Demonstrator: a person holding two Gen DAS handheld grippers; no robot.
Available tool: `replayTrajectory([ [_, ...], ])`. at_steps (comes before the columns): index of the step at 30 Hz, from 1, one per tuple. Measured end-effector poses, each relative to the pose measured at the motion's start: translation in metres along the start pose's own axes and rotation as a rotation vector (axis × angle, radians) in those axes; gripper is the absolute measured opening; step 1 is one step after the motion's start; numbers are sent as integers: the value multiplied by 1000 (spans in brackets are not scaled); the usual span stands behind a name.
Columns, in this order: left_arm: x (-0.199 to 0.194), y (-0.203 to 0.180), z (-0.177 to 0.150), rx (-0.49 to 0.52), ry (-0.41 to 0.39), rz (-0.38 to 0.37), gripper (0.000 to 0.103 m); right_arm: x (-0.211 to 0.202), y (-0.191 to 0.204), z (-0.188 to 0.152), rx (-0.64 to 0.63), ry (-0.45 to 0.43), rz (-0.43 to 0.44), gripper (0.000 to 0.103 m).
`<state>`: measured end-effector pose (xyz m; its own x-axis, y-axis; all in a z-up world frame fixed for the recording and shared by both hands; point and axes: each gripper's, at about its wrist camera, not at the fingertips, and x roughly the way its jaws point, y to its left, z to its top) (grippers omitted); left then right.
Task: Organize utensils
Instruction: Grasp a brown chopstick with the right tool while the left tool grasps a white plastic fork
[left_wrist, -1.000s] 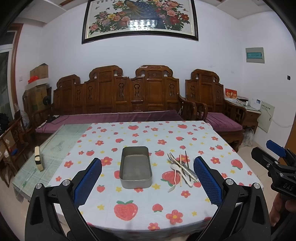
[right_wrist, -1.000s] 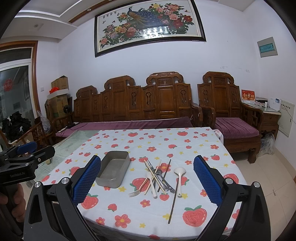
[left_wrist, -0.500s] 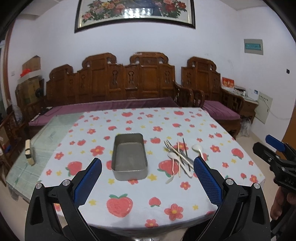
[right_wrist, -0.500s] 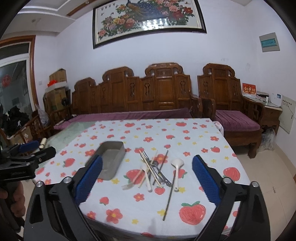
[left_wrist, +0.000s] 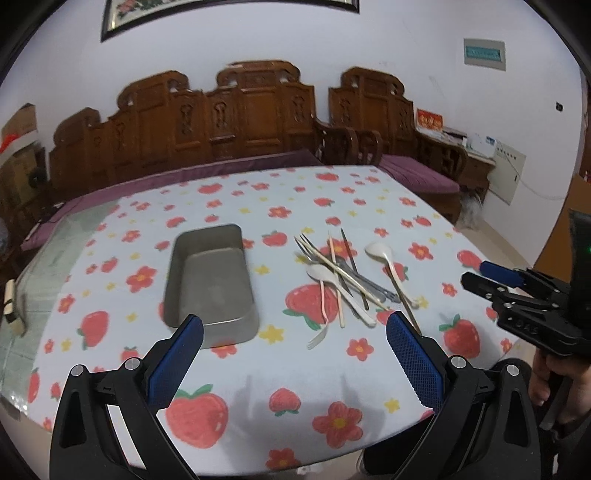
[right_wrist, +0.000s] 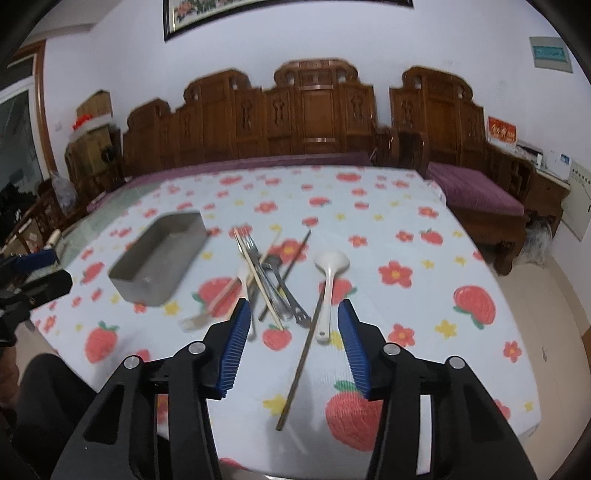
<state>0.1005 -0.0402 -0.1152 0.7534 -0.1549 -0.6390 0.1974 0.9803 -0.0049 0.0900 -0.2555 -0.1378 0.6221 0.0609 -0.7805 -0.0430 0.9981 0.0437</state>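
A pile of utensils (left_wrist: 343, 277) lies on the strawberry tablecloth: metal forks, white spoons, chopsticks. It also shows in the right wrist view (right_wrist: 269, 280). A white spoon (right_wrist: 328, 280) and a dark chopstick (right_wrist: 301, 362) lie apart at the right of the pile. An empty metal tray (left_wrist: 212, 280) stands left of the pile, also seen in the right wrist view (right_wrist: 159, 254). My left gripper (left_wrist: 295, 328) is wide open above the table's near edge. My right gripper (right_wrist: 293, 314) is open, narrower, just short of the spoon handle and chopstick.
The tablecloth-covered table (left_wrist: 295, 387) ends close in front of both grippers. A carved wooden sofa (left_wrist: 236, 122) with purple cushions stands behind it. A small block (left_wrist: 11, 302) lies on the bare table glass at far left.
Both grippers have moved forward and down toward the table. The right gripper's jaws have narrowed and now sit near the spoon and chopstick. The utensils have not moved.
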Motion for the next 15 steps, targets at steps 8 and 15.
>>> replayTrajectory([
  [8,49,-5,-3,33,82,-46,89,58,-2,-25,13,144,26,41],
  [15,89,-6,-5,56,158,-85,73,97,1,-46,-15,246,-10,35],
])
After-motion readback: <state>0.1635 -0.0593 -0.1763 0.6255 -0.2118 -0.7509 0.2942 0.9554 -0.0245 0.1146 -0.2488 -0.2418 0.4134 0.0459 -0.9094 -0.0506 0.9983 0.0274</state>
